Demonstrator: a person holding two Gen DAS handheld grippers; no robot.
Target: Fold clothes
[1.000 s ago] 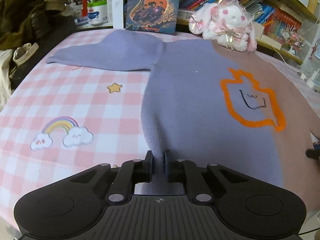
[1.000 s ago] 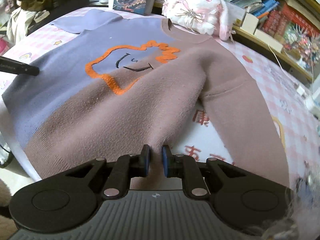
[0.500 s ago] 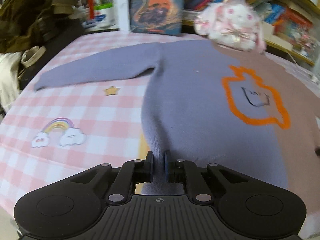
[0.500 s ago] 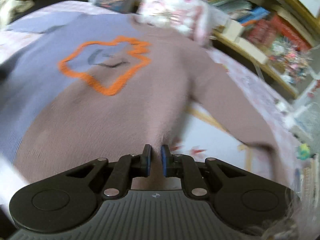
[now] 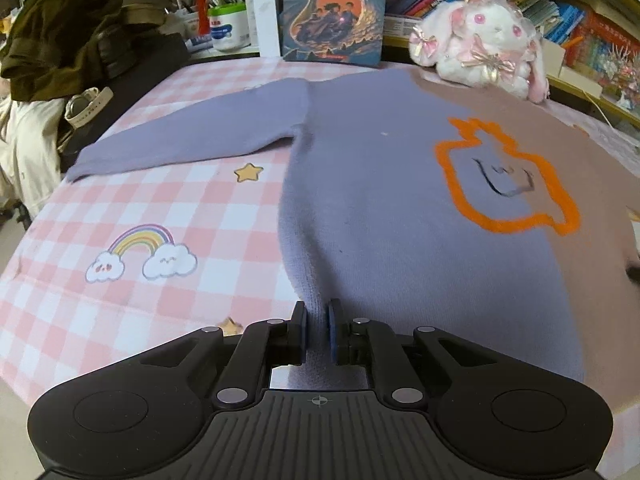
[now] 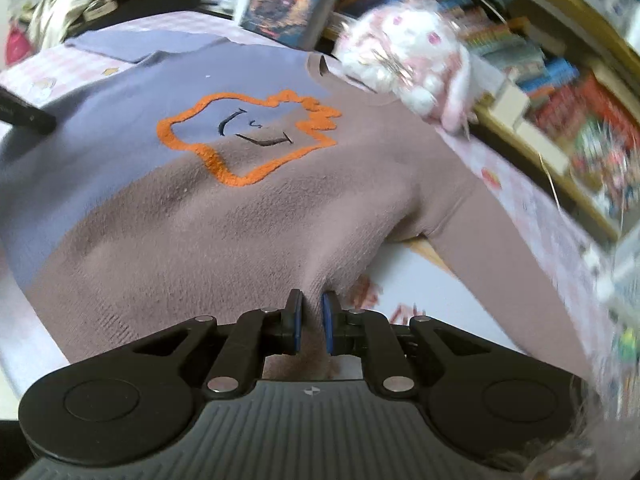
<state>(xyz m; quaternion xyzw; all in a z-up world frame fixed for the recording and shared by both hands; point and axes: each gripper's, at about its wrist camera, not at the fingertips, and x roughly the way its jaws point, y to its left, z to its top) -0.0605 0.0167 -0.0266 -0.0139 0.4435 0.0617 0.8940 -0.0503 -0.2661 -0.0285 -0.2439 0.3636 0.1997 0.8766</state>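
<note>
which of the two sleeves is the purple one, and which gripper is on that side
The purple sleeve lies on the checked cloth beside the left gripper. The other sleeve is brown, on the right gripper side.

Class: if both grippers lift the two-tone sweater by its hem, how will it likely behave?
Probably floppy: the sweater already puckers where the left gripper and right gripper pinch it. The sleeves will likely dangle. The fuzzy knit looks grippy, so slipping seems unlikely.
</note>
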